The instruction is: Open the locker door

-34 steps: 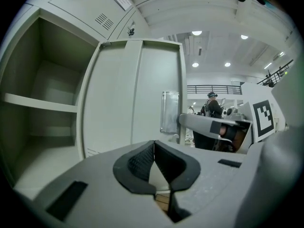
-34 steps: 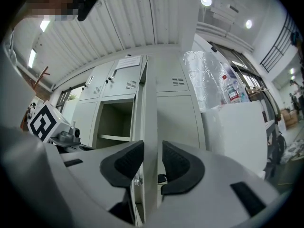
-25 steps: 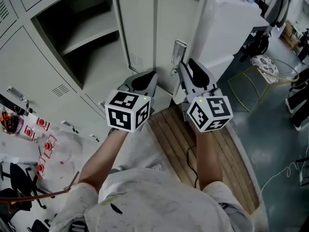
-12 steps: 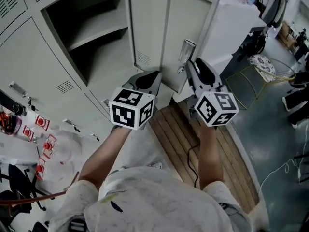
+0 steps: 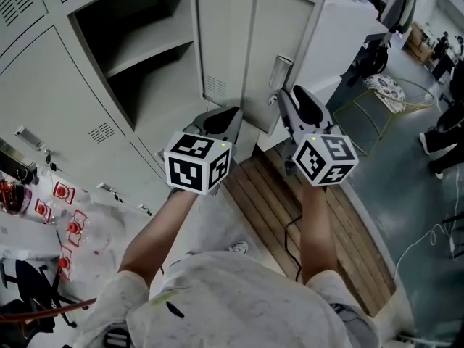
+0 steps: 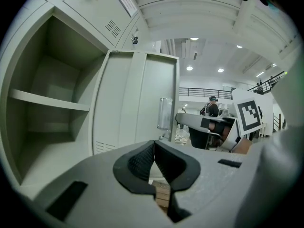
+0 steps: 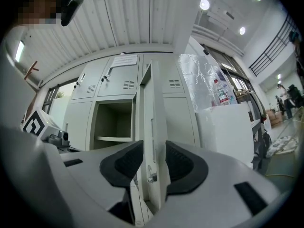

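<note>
The grey locker door (image 5: 268,42) stands swung open beside its empty shelved compartment (image 5: 138,56). Its metal handle (image 5: 281,71) is near the free edge. My right gripper (image 5: 284,98) is at that edge, just below the handle. In the right gripper view the door (image 7: 154,108) stands edge-on between the jaws of the right gripper (image 7: 153,148), which are opening, with narrow gaps at the pads. My left gripper (image 5: 226,116) hovers shut and empty in front of the door's lower part. The left gripper (image 6: 153,146) has its pads meeting, with the door (image 6: 133,103) beyond them.
Closed lockers (image 5: 58,107) fill the left side. A white cabinet (image 5: 348,27) stands right of the door. Below me lies a wooden slatted platform (image 5: 290,209) with a cable. A yellow-framed stool (image 5: 380,93) stands on the floor at right.
The door and both grippers have shifted slightly to the right in the head view over the first half second. Since then almost nothing has moved.
</note>
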